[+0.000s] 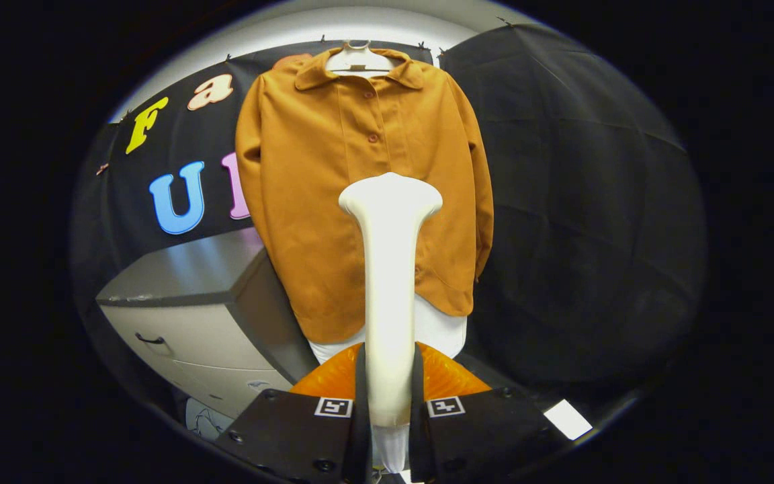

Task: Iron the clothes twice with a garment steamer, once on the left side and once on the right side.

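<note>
Starting at the left, we see a grey cabinet with a flat top and drawers, one with a small dark handle, standing against the black cloth wall. It sits low and to the side of the garment, leaving the hanging area free for our work.

Moving toward the middle, the orange jacket hangs on a pale hanger high on the wall, its front facing us, collar folded down and buttons running down the placket. The cloth looks matte and slightly napped, fairly smooth, with soft creases near the hem. We judge it hangs this way so a steamer head can sweep down each front panel. A white fabric shows under its hem.

Directly ahead of us stands the garment steamer, a smooth off-white plastic wand, slim along the shaft and flaring to a broad rounded head that overlaps the jacket's lower middle. Whether the head touches the cloth we cannot tell. Our gripper has both fingers clenched on the shaft, one on each side, holding it upright and centred. An orange ribbed part shows just behind the fingers.

To the right the wall is plain black cloth, gently wrinkled. We judge neither pass is yet under way.
</note>
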The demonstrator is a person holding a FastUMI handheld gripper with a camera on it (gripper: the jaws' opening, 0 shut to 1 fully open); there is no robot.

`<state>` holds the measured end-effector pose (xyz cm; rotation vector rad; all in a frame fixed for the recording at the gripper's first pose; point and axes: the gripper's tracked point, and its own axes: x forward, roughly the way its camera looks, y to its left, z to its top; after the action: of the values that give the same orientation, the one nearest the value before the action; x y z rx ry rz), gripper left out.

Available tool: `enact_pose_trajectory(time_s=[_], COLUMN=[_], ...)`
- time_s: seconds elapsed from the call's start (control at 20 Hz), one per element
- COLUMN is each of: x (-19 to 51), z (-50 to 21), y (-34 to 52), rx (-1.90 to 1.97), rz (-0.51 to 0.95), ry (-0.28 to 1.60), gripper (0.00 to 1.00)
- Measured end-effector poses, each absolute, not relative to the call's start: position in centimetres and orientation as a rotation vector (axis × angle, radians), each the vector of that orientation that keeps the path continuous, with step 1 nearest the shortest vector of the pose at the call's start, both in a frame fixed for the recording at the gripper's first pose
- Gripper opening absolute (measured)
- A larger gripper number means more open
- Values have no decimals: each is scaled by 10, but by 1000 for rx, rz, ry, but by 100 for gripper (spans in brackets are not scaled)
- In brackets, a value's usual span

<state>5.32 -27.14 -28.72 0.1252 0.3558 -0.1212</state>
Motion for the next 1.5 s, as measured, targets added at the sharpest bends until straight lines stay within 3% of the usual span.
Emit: enact_pose_trajectory(time_s=[0.85, 1.5], x=[76, 66], z=[-78, -27], y=[-151, -53], rx=[95, 94], rz=[12, 130], ry=[39, -28], gripper=[25, 25])
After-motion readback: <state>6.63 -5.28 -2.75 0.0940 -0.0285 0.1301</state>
